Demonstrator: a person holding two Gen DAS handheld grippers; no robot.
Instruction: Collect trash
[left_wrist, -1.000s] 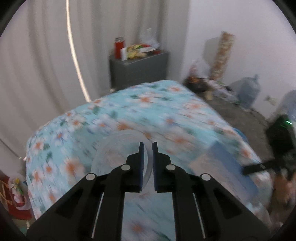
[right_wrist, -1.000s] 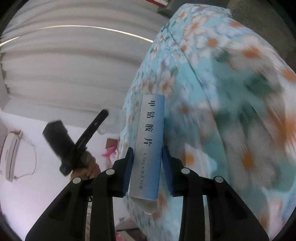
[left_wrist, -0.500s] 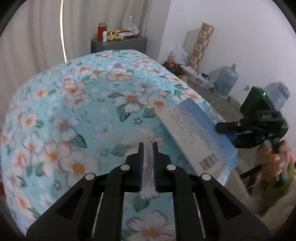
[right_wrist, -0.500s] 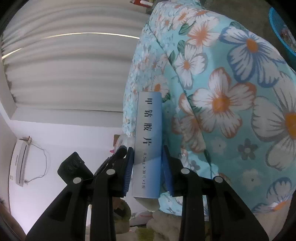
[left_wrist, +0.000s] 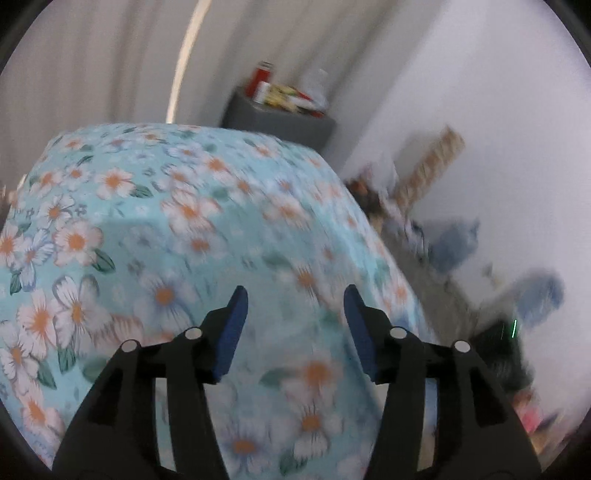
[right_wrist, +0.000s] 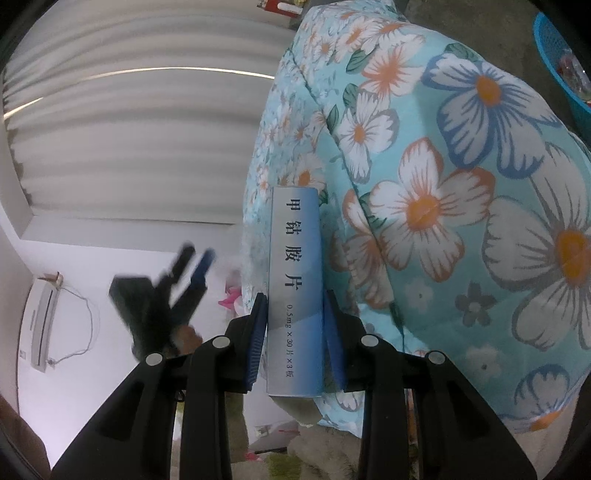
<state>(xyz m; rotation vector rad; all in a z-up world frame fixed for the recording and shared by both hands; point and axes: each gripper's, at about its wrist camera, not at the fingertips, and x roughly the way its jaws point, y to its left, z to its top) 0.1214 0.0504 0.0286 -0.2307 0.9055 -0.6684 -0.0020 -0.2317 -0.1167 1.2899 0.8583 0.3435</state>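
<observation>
My right gripper (right_wrist: 295, 314) is shut on a long blue and white medicine box (right_wrist: 295, 280) with black printed characters, held beside the edge of the flowered tablecloth (right_wrist: 461, 221). My left gripper (left_wrist: 293, 314) is open and empty above the same flowered cloth (left_wrist: 166, 221); the view is blurred by motion. The left gripper also shows in the right wrist view (right_wrist: 192, 269), blurred, open, to the left of the box. The clear plastic piece it held earlier is not in view.
A grey cabinet (left_wrist: 280, 122) with a red can and packets stands by the curtain. Bags, a patterned roll (left_wrist: 428, 166) and a water jug (left_wrist: 454, 240) line the white wall. A blue basket (right_wrist: 561, 70) sits on the floor beyond the table.
My left gripper has opened and let go of the clear plastic piece, and has swung away. My right gripper still holds the box, nearly still.
</observation>
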